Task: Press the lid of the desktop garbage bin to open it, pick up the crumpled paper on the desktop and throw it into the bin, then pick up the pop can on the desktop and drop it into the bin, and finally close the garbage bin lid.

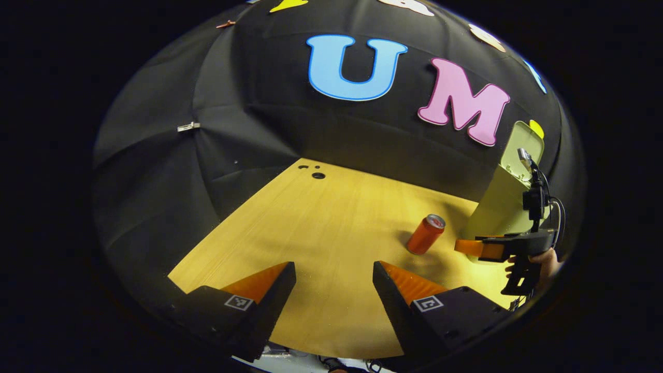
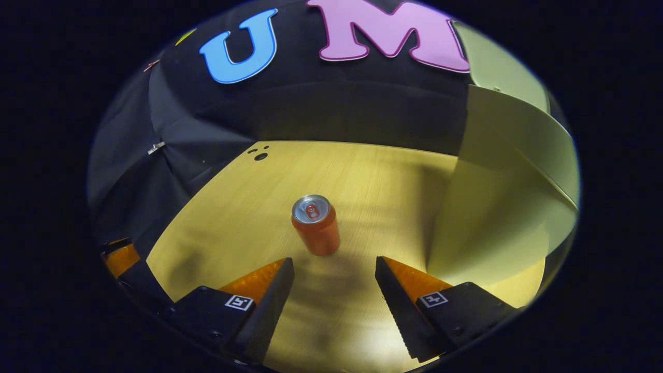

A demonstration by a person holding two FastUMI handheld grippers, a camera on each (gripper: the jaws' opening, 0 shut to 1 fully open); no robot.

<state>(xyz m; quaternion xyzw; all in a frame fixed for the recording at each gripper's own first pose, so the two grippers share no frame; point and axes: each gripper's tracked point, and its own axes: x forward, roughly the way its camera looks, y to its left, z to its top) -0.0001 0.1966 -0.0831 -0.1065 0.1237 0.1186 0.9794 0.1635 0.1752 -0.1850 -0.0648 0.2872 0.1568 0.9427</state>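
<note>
An orange pop can (image 2: 316,225) stands upright on the wooden desktop (image 2: 362,176), a short way ahead of my right gripper (image 2: 334,267), which is open with nothing between its fingers. The pale green bin (image 2: 497,207) rises close on the right, its lid (image 2: 500,67) tipped up. In the left gripper view the can (image 1: 426,234) stands ahead and to the right, with the bin (image 1: 500,204) and its raised lid (image 1: 523,147) behind it. My left gripper (image 1: 334,269) is open above bare desktop. The right gripper (image 1: 474,247), held by a hand, hovers just right of the can.
Black cloth walls close in the desktop at the back and left. A few small dark holes (image 1: 317,175) mark the far corner of the wood. The left gripper's finger (image 2: 119,259) shows at the lower left of the right gripper view.
</note>
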